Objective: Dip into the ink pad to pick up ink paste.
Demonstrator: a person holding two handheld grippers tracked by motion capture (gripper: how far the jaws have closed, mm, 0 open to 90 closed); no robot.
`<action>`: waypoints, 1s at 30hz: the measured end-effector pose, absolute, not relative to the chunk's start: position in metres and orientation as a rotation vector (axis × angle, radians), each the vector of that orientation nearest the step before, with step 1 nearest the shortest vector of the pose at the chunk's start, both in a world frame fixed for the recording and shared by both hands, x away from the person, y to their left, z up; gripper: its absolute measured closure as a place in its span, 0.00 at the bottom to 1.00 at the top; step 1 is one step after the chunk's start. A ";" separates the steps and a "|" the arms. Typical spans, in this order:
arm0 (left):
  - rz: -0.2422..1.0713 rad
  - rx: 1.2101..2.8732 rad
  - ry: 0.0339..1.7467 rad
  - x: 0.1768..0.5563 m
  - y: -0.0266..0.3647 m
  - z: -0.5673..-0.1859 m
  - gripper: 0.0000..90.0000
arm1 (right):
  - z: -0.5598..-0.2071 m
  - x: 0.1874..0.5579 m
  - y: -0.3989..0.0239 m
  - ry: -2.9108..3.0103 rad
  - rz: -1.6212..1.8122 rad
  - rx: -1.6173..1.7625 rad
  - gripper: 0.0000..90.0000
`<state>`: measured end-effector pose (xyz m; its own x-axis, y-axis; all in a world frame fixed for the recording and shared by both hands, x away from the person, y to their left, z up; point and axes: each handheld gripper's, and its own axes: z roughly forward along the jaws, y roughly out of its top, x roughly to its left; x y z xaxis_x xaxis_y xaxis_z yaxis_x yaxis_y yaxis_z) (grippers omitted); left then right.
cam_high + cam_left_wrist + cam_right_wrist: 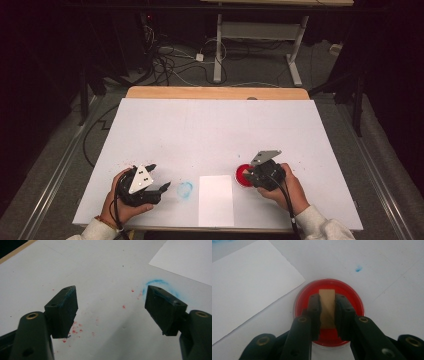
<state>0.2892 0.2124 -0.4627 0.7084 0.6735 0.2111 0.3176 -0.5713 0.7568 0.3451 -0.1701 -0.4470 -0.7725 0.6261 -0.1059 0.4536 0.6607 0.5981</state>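
A shallow round dish of red paint sits on the white table, just right of a white sheet of paper. My right gripper is shut on a small tan block directly over the dish; I cannot tell whether the block touches the paint. From above, the right gripper covers the right side of the dish. My left gripper rests low at the front left, open and holding nothing. Blue paint stains its fingertips, beside a blue ring mark.
The white board covers a wooden table, and its front edge is close to both hands. Red paint specks dot the surface under the left gripper. A blue ring mark lies left of the paper. A small blue smudge lies beyond the dish.
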 end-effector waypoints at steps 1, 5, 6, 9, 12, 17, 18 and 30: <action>0.637 2.196 0.750 0.289 0.213 -0.463 0.29 | -0.447 0.345 -0.170 2.575 0.804 0.854 0.85; 0.634 2.197 0.749 0.289 0.214 -0.463 0.28 | -0.447 0.346 -0.170 2.580 0.806 0.860 0.85; 0.633 2.195 0.751 0.289 0.214 -0.463 0.29 | -0.447 0.346 -0.170 2.585 0.810 0.862 0.85; 0.632 2.192 0.757 0.289 0.216 -0.463 0.29 | -0.447 0.347 -0.171 2.591 0.811 0.864 0.85; 0.628 2.188 0.763 0.290 0.217 -0.464 0.29 | -0.447 0.349 -0.172 2.597 0.826 0.862 0.84; 0.621 2.190 0.764 0.292 0.218 -0.465 0.29 | -0.448 0.350 -0.175 2.604 0.846 0.876 0.84; 0.620 2.189 0.766 0.291 0.218 -0.465 0.29 | -0.448 0.350 -0.175 2.603 0.848 0.881 0.84; 0.634 2.185 0.756 0.291 0.218 -0.464 0.29 | -0.442 0.351 -0.176 2.595 0.861 0.889 0.84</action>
<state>0.2908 0.2185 -0.4640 0.7062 0.6778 0.2048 0.3193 -0.5630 0.7623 0.3515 -0.1758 -0.4416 -0.7767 0.6273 -0.0564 0.4692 0.6361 0.6126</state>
